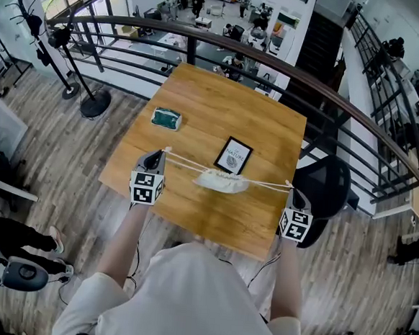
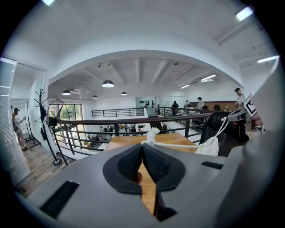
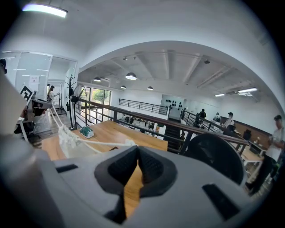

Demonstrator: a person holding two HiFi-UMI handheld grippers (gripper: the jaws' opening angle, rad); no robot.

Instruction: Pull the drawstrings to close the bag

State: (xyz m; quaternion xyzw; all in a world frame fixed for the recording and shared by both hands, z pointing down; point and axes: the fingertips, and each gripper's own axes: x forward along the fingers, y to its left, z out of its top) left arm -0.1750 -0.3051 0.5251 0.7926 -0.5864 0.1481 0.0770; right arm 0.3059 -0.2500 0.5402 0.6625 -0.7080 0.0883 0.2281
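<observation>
A small white drawstring bag (image 1: 223, 180) hangs bunched over the middle of the wooden table (image 1: 221, 106), its mouth gathered. Two white cords run taut from it to either side. My left gripper (image 1: 164, 153) is shut on the left drawstring end; in the left gripper view the cord's knot (image 2: 152, 133) sits just past the closed jaws (image 2: 142, 146), and the cord leads right to the bag (image 2: 209, 146). My right gripper (image 1: 290, 187) is shut on the right drawstring end, whose knot (image 3: 129, 143) lies at the closed jaws (image 3: 137, 149). From there the cord runs left to the bag (image 3: 67, 138).
A green box (image 1: 166, 118) lies on the table's left part and a black-framed card (image 1: 233, 155) just behind the bag. A black chair (image 1: 323, 186) stands at the table's right edge. A curved railing (image 1: 205, 36) runs behind the table, and a coat stand (image 1: 92, 100) is at the far left.
</observation>
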